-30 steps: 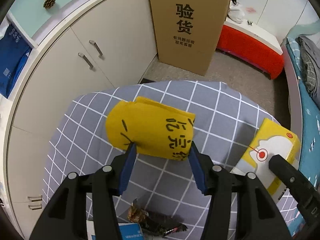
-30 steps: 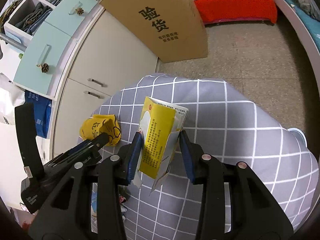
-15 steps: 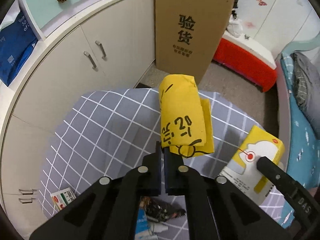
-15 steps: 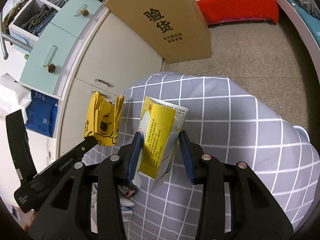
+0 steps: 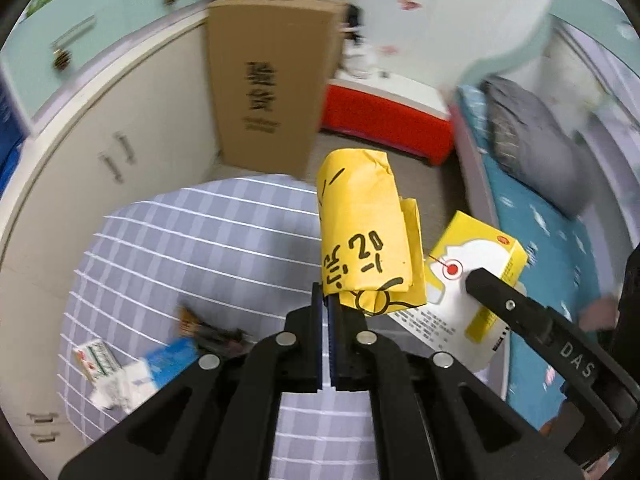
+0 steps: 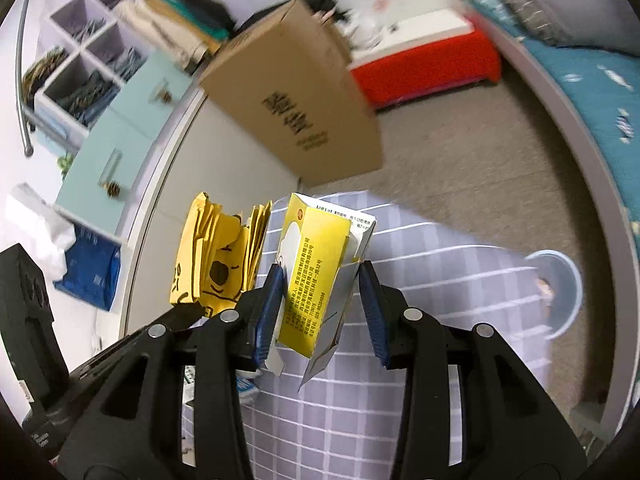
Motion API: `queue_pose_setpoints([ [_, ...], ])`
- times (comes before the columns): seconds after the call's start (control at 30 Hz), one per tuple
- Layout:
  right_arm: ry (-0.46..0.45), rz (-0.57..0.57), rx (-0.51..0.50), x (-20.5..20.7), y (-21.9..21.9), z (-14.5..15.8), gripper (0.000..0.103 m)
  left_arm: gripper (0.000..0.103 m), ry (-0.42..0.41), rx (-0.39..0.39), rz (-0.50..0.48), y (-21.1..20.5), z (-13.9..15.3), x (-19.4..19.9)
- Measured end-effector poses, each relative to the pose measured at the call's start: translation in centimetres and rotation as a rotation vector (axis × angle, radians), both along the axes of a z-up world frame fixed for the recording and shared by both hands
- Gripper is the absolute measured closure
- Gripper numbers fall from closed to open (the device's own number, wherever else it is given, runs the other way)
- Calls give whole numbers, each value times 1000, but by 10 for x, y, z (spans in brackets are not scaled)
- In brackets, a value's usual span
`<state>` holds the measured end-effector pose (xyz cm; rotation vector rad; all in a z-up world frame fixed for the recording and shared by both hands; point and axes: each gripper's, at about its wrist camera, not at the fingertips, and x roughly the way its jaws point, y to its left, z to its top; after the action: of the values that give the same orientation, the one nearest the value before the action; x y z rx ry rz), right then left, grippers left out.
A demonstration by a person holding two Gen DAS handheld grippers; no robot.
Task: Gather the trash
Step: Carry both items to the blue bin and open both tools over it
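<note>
My left gripper (image 5: 327,300) is shut on a folded yellow paper bag (image 5: 362,236) with black writing and holds it upright above the grey checked table (image 5: 192,248). The bag also shows in the right wrist view (image 6: 218,260). My right gripper (image 6: 320,284) is shut on a yellow and white carton (image 6: 316,276), lifted above the table right beside the bag. The carton shows in the left wrist view (image 5: 472,280). A dark wrapper (image 5: 212,330), a blue and white packet (image 5: 160,368) and a small green and white box (image 5: 96,360) lie on the table.
A tall cardboard box (image 5: 272,96) stands on the floor against the cream cabinets (image 5: 120,128). A red bench (image 5: 388,116) is behind it, a bed (image 5: 560,216) at the right. A light blue bin (image 6: 560,292) stands on the floor past the table's right edge.
Both grippers have lifted and swung to the right with their loads; the views are blurred. The bag and carton are now side by side. The blue bin has come into the right wrist view.
</note>
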<state>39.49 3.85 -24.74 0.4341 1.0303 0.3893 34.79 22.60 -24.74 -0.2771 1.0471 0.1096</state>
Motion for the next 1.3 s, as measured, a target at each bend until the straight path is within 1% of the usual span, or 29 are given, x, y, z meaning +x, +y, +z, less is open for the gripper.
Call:
queue_pose_setpoints([
  [0.17,-27,-102,-22,-21,-58,13,64,101,-26,-19,-137,-68,16,-7],
  [0.3,-39,-168,-34,-33,-107,18,64,101,-40,-20,-211,-119,22,-8],
  [0.4,-39,-202,-43,-35,-149,17,64,101,-39,-28,-234,-154,22,-3],
  [0.53,-31,-216,-60,-33,-198,14,63,101,-22,-37,-234,-198,19,7],
  [0.67,-29,-200,-98,-24,-238,9,63,101,-4,-37,-223,-241,13,18],
  [0.8,-5,-168,-107,-8,-263,-1,61,101,19,-38,-210,-266,6,30],
  [0.83,-3,-162,-111,-4,-269,-4,58,101,26,-36,-202,-273,5,34],
  [0.9,1,-151,-106,3,-275,-8,55,101,33,-33,-194,-280,2,40],
  [0.93,15,-136,-89,9,-279,-14,48,101,36,-30,-190,-282,2,43],
  [0.97,20,-135,-90,11,-282,-17,47,101,40,-26,-185,-285,0,44],
  [1.13,58,-118,-99,24,-292,-31,44,101,70,-21,-170,-294,-7,55],
  [1.3,41,-119,-103,27,-298,-25,42,101,88,-17,-184,-306,-11,63],
])
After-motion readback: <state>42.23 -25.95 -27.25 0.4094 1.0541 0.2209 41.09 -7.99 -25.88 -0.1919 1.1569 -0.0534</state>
